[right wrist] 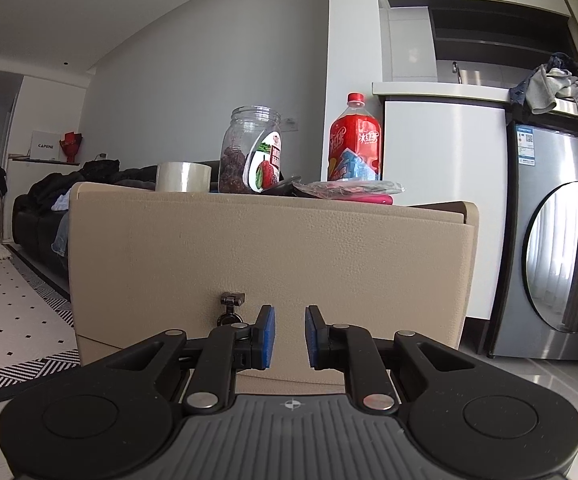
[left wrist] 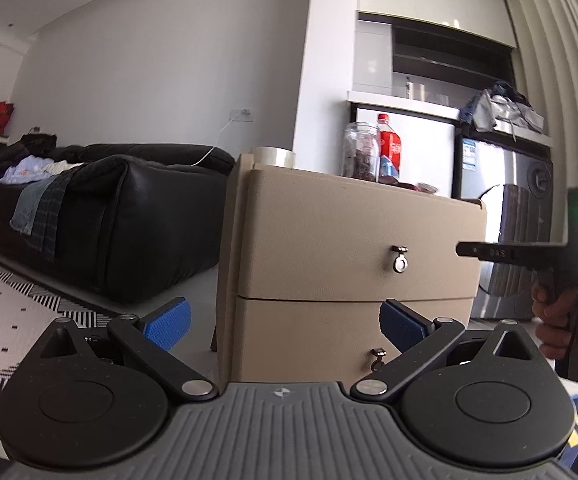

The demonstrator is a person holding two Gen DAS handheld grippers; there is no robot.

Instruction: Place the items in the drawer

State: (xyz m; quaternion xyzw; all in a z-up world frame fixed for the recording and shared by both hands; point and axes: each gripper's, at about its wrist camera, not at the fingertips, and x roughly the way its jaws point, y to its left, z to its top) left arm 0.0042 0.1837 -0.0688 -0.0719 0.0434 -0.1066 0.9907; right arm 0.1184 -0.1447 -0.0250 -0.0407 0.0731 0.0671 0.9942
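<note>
**Both grippers face the closed cabinet**

The right gripper point(right wrist: 290, 336) sits close to the beige cabinet point(right wrist: 273, 264), fingers slightly parted and empty, the top drawer's ring pull point(right wrist: 231, 308) just left of them. The left gripper point(left wrist: 285, 320) hangs farther back, fingers spread wide. Tape roll point(right wrist: 183, 176), jar point(right wrist: 251, 152) and bottle point(right wrist: 355, 140) stand on top. Bare floor lies right of the cabinet.
</note>
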